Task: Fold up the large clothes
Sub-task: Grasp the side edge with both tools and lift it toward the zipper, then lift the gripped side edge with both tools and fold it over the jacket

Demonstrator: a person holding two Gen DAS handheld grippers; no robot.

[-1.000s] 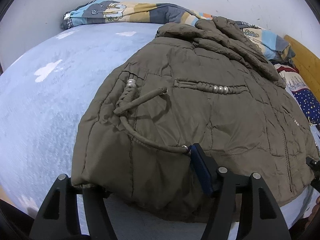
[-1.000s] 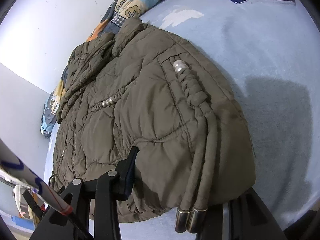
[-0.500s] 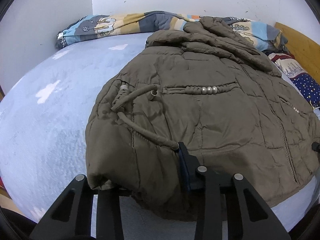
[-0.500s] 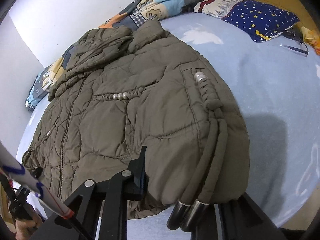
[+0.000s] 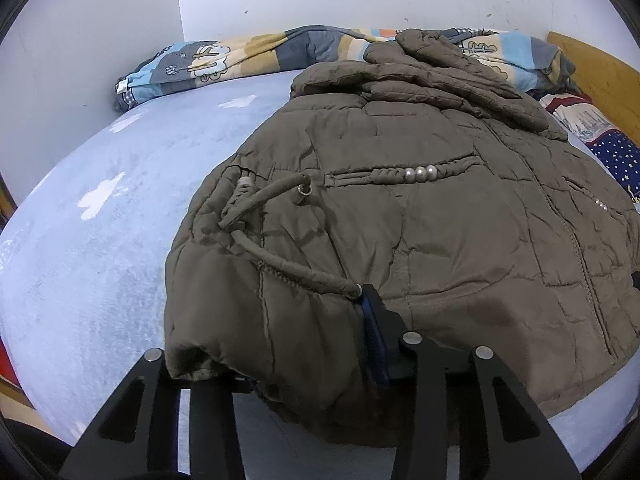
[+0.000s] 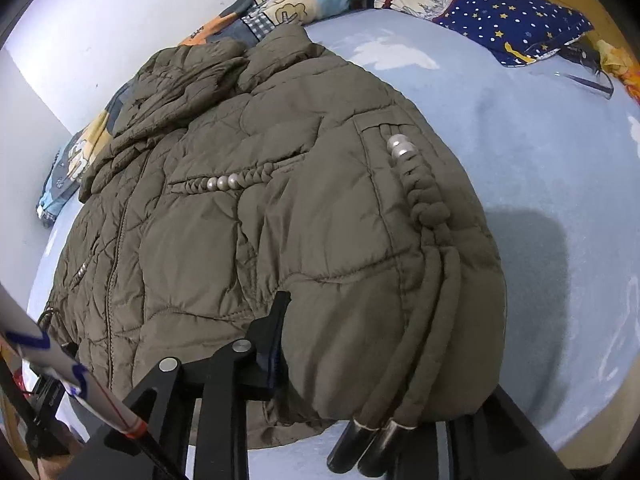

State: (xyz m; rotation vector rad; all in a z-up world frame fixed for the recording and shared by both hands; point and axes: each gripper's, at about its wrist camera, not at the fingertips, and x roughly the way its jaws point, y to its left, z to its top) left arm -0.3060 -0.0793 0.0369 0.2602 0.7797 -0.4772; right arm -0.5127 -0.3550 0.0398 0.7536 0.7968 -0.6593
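A home bedroom: a bed (image 5: 100, 248) with blue sheet, patterned quilt (image 5: 248, 56), starry pillow (image 6: 508, 8) and wooden headboard (image 5: 600, 76).

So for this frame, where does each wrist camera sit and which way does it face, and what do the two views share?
Left wrist: behind the left gripper, angled down across the jacket toward the striped quilt; its fingers clamp the near hem.
Right wrist: behind the right gripper, angled down toward the starry pillow; its fingers grip the hem beside the drawcords.
Shared: the jacket, the blue bed sheet, the quilt.
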